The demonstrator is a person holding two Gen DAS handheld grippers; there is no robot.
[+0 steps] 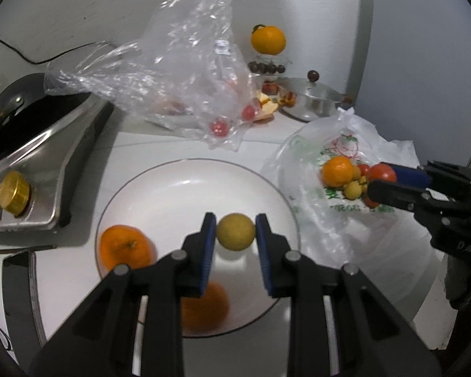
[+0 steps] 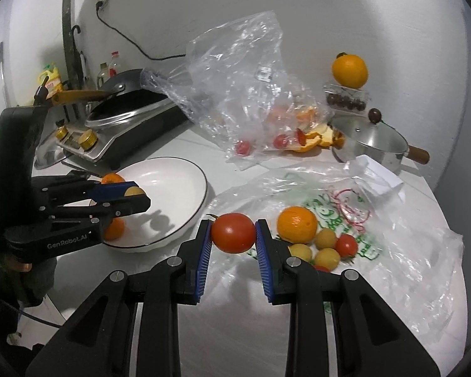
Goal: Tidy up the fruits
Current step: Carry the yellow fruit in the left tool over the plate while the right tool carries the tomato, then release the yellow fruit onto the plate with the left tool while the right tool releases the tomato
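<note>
Your left hand-held gripper (image 1: 235, 231) clamps a small round yellow fruit (image 1: 235, 232) above the white ceramic plate (image 1: 172, 188) holding 2 oranges (image 1: 125, 249); your right hand-held gripper (image 2: 233, 233) grips a red tomato (image 2: 233, 233) over the counter (image 2: 235, 314).

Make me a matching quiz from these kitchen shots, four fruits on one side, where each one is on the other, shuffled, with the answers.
Things:
1. yellow fruit
2. red tomato
3. large orange
4. two oranges

Places:
A. on top of a clear box near the wall
B. held in the right tool
C. lying in the white plate
D. held in the left tool, over the plate

Pairs: 1-D, 2-B, 3-A, 4-C
</note>
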